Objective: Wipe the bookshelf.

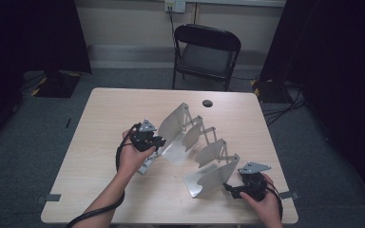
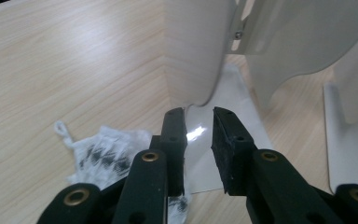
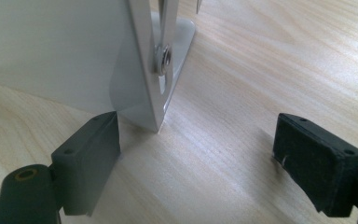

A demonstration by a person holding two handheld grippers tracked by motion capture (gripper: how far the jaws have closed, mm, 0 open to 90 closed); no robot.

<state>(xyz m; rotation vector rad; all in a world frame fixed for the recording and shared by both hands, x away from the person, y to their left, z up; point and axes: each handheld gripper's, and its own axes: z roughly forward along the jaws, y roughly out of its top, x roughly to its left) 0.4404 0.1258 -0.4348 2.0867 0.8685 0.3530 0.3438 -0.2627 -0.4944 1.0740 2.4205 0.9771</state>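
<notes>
Left gripper (image 2: 199, 123) jaws sit slightly apart over the metal rack's flat base plate (image 2: 214, 154), its upright panel (image 2: 193, 51) just ahead, crumpled printed wrapper (image 2: 105, 156) to their left.

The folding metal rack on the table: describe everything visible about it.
The folding metal rack is pale grey sheet metal: several upright curved dividers with flat base flaps, joined by a riveted scissor linkage along the top. It stands stretched out diagonally across the wooden table, from far centre toward the near right corner. The left gripper sits at its far end, jaws slightly apart over a base flap. The right gripper is wide open at the near end plate's corner, one pad beside it.
</notes>
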